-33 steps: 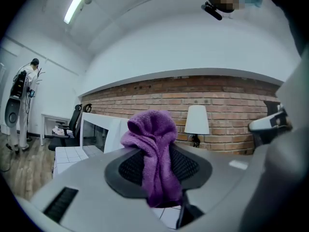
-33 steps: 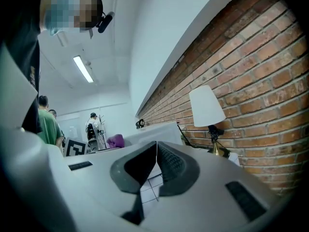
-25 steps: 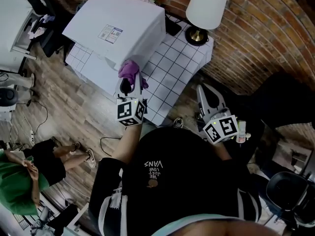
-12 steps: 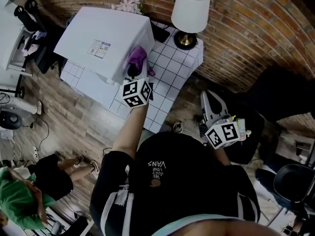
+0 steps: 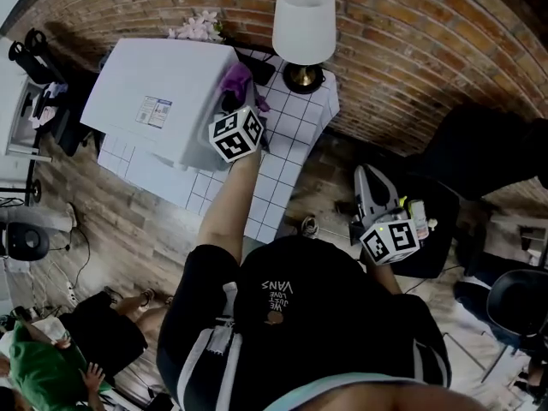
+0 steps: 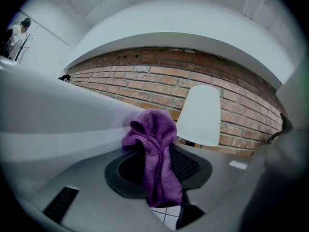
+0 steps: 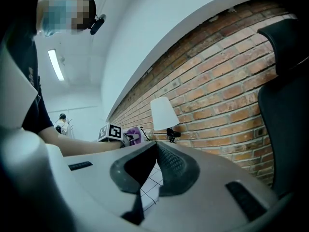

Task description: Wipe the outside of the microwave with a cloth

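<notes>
Left gripper (image 6: 161,173): my jaws clamped on purple cloth (image 6: 150,132), cloth against microwave (image 5: 154,92) side.
Right gripper (image 7: 154,170): jaws closed, empty, idle.
Progress: wiping under way; remaining faces undetermined.

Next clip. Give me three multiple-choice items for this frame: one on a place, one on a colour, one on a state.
1. Where is the cloth?
A on the floor
B at the microwave side facing the lamp
C on the lamp shade

2. What colour is the cloth?
A green
B white
C purple

3. The right gripper is:
A shut, empty
B shut on the cloth
C wide open

Answers:
1 B: the left gripper holds it against that white wall, near the lamp.
2 C: it shows purple in the head and left gripper views.
3 A: its pads meet with nothing between.
</notes>
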Demonstrator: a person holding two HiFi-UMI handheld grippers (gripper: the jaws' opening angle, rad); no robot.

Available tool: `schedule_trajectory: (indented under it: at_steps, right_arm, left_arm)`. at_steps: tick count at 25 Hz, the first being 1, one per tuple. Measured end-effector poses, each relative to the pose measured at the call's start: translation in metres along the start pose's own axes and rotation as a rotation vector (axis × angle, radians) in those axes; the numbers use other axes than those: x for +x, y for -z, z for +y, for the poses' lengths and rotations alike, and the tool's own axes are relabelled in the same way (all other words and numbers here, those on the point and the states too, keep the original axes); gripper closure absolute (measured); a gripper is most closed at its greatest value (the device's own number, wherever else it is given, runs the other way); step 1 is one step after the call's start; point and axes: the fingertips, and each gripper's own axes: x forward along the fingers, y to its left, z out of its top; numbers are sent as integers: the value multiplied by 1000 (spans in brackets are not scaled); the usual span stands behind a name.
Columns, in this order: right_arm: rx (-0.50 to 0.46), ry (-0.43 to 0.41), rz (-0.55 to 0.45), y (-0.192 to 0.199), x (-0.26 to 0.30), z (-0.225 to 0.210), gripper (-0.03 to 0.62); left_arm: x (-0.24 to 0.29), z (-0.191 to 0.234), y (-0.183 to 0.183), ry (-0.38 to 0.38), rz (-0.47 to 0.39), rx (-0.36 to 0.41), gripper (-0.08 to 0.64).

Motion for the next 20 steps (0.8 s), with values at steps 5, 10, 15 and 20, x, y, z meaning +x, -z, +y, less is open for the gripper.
schedule_trajectory:
  at_steps: [5, 10, 15, 20]
  right_arm:
    - [9, 19, 0, 1, -2, -6, 589]
    - [4, -14, 9, 0, 3, 2, 589]
    - [-11, -85, 27, 5, 16, 19, 588]
    - [-20, -165, 54, 17, 26, 35, 589]
  left_arm:
    - [7, -5, 2, 6, 6, -6, 419]
    - [-16, -9, 8, 22, -2, 5, 419]
    - [-67, -3, 29, 21, -14, -22, 419]
    - [-122, 22, 50, -53, -14, -3, 419]
